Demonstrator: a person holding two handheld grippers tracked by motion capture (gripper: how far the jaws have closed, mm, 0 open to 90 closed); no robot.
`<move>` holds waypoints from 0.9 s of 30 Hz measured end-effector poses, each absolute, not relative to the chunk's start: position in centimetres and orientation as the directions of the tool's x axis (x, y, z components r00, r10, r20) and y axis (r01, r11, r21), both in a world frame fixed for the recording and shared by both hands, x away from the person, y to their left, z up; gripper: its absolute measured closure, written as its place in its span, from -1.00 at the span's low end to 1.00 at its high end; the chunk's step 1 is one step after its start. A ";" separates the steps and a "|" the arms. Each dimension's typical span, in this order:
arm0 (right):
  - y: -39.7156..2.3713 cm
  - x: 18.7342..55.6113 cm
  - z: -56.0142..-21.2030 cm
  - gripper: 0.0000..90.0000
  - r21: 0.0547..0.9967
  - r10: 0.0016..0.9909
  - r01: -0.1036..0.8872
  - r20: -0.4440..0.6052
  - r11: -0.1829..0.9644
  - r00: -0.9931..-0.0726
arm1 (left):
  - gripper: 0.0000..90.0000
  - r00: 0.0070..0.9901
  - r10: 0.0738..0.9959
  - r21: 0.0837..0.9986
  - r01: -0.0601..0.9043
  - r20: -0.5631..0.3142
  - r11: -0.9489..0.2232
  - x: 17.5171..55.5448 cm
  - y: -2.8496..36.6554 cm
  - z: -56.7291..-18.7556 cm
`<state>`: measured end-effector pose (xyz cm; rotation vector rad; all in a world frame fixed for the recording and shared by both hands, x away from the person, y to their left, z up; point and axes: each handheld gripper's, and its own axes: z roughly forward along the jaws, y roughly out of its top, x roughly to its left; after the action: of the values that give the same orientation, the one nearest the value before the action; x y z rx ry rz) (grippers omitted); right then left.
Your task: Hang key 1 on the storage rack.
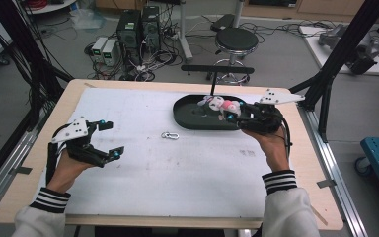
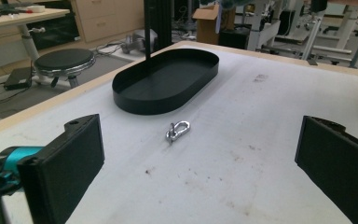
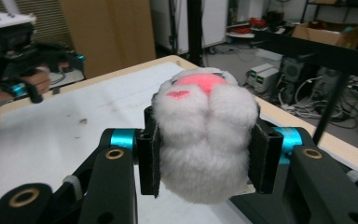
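My right gripper (image 1: 232, 114) is shut on a white and pink plush toy (image 1: 220, 105) and holds it over the right part of a black oval tray (image 1: 190, 116). In the right gripper view the plush toy (image 3: 206, 137) bulges between the two pads, squeezed from both sides. My left gripper (image 1: 109, 139) stands open over the white mat at the left, nothing between its jaws. A small silver carabiner (image 1: 170, 135) lies on the mat just in front of the tray. In the left gripper view the carabiner (image 2: 177, 131) lies ahead of the open jaws, before the tray (image 2: 144, 100).
A thin black post (image 1: 212, 85) rises from the tray's far side. The white mat (image 1: 177, 173) covers most of the wooden table (image 1: 19, 187). A stool (image 1: 235, 40) and computer boxes stand on the floor beyond the far edge.
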<state>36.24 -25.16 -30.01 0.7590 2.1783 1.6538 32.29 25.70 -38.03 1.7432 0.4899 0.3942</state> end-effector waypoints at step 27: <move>-28.1 37.6 -28.5 0.23 0.967 0.757 0.224 0.057 0.119 -0.651 | -0.96 0.768 0.641 0.985 0.126 -0.024 -0.115 29.4 28.9 -43.1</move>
<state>37.56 -28.14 -28.48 0.9473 1.9483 1.5550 29.42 28.94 -43.11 1.6539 0.6182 0.4877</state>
